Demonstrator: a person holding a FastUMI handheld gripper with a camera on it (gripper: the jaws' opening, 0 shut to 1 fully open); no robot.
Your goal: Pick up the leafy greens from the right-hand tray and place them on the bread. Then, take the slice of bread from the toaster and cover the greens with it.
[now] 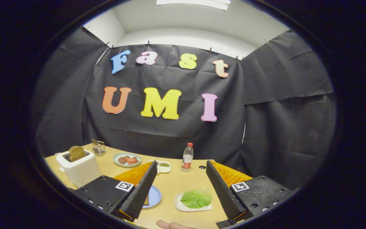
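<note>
My gripper [183, 203] hangs above the wooden table [176, 181] with its fingers wide apart and nothing between them. A green lettuce leaf [196, 198] lies on a small white tray [183, 207], between the fingers and closer to the right one. A blue plate [155, 195] sits just right of the left finger; a sliver of bread [146, 200] on it peeks out from behind that finger. Far to the left stands a white toaster [78, 169] with a brown bread slice [76, 153] sticking up from its slot.
A plastic bottle with a red cap [187, 157] stands at the table's back edge. Near it lie a small white dish with green sauce [163, 166] and a plate of red slices [126, 160]. A glass holder [98, 147] sits behind the toaster. A fingertip [173, 225] shows below.
</note>
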